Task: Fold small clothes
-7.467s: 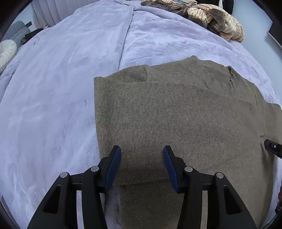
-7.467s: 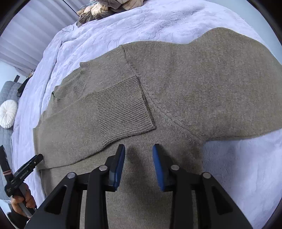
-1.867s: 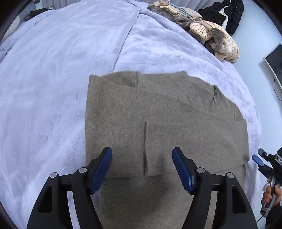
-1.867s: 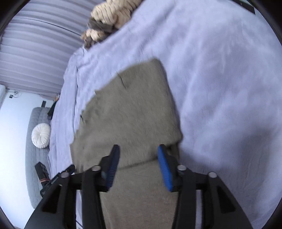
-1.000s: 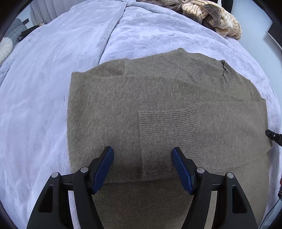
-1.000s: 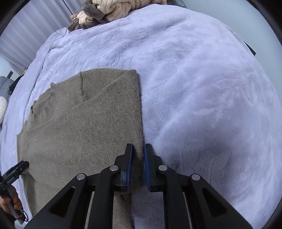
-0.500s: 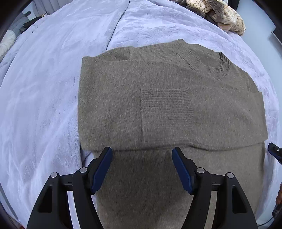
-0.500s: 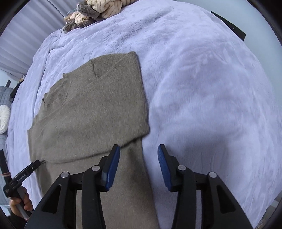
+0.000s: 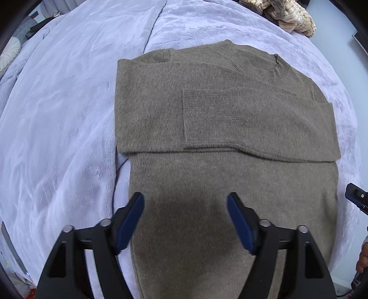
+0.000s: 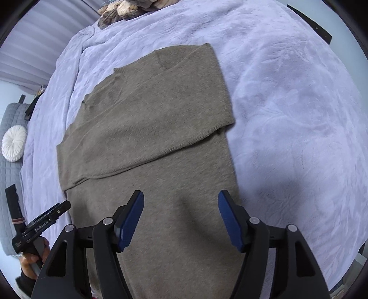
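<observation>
An olive-brown knitted sweater [image 9: 230, 128] lies flat on a pale lavender plush blanket [image 9: 57, 128] with a faint embossed leaf pattern. Both sleeves are folded across the chest; a ribbed rectangular cuff [image 9: 210, 107] sits near the centre, and the ribbed round collar [image 9: 279, 69] lies toward 1 o'clock in the left wrist view. The unfolded lower body runs toward 6 o'clock, under both tools.

The left gripper [image 9: 185, 220] hangs above that lower body, its blue-padded jaws having just widened, spread apart with nothing pinched between them. The right gripper [image 10: 181, 218] has likewise just been opening; its jaws stand wide over the knit, pads clear of the fabric.

At 12 o'clock, a heap of cream and brown striped fuzzy clothes [image 9: 287, 13] rests at the blanket's far edge. A round white pleated cushion [image 10: 14, 143] sits at 9 o'clock in the right wrist view.
</observation>
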Demonstrator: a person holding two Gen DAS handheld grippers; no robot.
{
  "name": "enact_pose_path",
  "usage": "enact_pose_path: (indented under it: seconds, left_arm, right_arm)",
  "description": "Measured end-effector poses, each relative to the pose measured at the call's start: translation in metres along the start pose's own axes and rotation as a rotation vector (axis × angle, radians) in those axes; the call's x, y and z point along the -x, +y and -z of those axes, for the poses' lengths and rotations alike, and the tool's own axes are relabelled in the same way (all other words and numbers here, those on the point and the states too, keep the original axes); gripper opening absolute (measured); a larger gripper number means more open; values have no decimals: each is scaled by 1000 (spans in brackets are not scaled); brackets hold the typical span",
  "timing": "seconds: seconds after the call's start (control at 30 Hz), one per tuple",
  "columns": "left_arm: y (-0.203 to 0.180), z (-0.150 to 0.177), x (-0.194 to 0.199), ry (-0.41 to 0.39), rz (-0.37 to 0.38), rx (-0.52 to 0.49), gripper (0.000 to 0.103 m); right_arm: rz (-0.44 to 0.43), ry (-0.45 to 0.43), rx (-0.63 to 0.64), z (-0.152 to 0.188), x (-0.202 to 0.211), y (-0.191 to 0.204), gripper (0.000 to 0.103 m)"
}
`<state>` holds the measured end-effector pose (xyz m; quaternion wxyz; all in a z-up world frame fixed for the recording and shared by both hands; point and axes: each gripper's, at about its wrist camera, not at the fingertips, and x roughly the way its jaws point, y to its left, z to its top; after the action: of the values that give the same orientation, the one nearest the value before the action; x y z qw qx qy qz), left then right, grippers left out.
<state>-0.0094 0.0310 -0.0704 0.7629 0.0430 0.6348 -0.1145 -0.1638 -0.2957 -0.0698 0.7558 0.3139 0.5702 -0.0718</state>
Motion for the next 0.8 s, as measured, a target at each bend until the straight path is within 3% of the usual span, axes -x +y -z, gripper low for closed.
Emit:
enact_pose_path:
  seconds: [0.33,0.4,0.8]
  left_arm:
    - [3,26,13,24,5,-9,86]
    - [4,30,17,25,2,-13,103]
    - [2,37,29,22,-10,-41,103]
  right_arm:
    - [-36,37,15,17,4,21,76]
    - [-38,43,15,21,4,24,76]
    - [-69,66,15,33,9,33,83]
